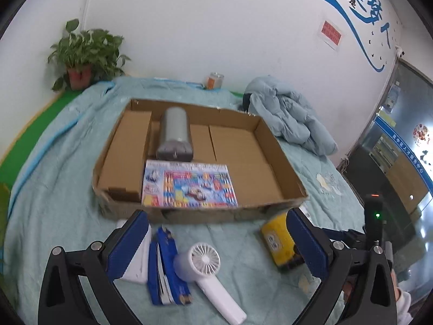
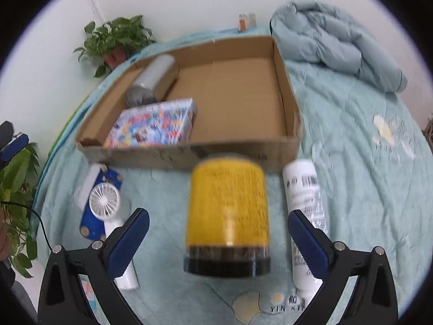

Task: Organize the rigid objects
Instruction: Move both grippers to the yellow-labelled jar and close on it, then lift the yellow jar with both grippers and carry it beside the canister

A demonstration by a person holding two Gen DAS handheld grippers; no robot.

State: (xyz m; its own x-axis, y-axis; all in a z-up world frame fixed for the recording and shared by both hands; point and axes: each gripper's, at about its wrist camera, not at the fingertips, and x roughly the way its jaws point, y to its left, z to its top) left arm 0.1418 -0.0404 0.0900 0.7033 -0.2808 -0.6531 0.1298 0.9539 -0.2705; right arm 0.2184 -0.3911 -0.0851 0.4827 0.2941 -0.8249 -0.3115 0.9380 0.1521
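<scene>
Jaws spread wide and empty, the right claw (image 2: 217,233) hangs low in the frame with a yellow jar (image 2: 228,214) lying centred between its pads, untouched. The left claw (image 1: 217,246), equally wide, frames a small white fan (image 1: 208,268) and a blue booklet (image 1: 167,268) at the bottom of its view. Beyond them, mid-frame, the cardboard tray (image 2: 186,154) already holds a grey flask (image 2: 151,81) and a colourful box (image 2: 154,127). A clean lift likely means closing squarely across the jar's round sides, clear of the white bottle (image 2: 304,205) just beside it.

Matt corrugated cardboard tray (image 1: 273,132); quilted cloth bedspread (image 1: 62,178); smooth white plastic fan (image 1: 205,260).
</scene>
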